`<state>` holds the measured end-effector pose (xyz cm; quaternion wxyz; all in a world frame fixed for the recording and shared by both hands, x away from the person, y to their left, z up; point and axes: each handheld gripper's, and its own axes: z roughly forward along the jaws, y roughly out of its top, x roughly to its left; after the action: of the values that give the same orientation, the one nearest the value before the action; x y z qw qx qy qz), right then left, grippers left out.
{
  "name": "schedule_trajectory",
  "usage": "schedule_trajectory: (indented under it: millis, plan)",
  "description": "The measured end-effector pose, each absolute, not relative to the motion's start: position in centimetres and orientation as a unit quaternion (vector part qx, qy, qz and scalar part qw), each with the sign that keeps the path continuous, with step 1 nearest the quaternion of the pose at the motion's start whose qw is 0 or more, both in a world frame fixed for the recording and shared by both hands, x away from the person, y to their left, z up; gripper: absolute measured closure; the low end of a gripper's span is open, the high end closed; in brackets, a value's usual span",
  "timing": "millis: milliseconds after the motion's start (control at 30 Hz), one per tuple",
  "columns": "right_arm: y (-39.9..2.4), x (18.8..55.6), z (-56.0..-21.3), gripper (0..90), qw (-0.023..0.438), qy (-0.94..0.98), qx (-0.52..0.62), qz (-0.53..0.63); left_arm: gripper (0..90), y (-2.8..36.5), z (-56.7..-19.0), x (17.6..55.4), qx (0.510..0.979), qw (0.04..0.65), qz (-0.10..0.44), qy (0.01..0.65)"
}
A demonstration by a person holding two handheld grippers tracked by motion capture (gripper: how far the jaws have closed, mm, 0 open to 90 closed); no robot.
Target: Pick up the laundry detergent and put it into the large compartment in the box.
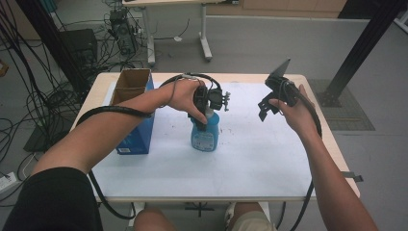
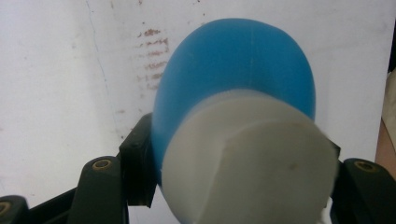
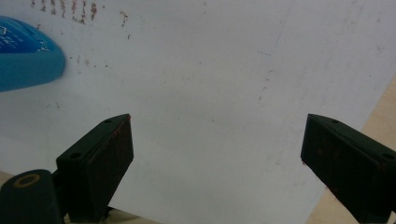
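A blue spray bottle (image 1: 204,135) with a white top stands upright on the white sheet near the table's middle. My left gripper (image 1: 206,118) comes down on it from above and is shut on its neck. In the left gripper view the white top (image 2: 252,158) sits wedged between the two black jaws, with the blue body (image 2: 233,65) below it. My right gripper (image 1: 265,109) hangs in the air to the right of the bottle, open and holding nothing. In the right gripper view the right gripper (image 3: 217,154) has its jaws wide apart over bare sheet, and the bottle (image 3: 23,51) shows at the upper left.
A blue carton (image 1: 137,127) with an open cardboard box (image 1: 131,84) on top stands at the table's left. The white sheet (image 1: 250,159) covers most of the wooden tabletop (image 1: 337,154). Cables trail from both grippers. A black post (image 1: 358,48) stands beyond the right corner.
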<state>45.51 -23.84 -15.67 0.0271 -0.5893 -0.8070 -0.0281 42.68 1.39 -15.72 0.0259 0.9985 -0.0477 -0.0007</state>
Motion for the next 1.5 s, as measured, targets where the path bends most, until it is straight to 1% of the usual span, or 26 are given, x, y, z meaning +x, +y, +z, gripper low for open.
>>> schedule_trajectory:
  millis: [1500]
  plan:
    - [-23.83,45.48,-15.58,9.1,0.026,-0.808,-0.588,-0.028,37.5,1.21,-15.71,42.82,0.999,0.019,-0.004,-0.038]
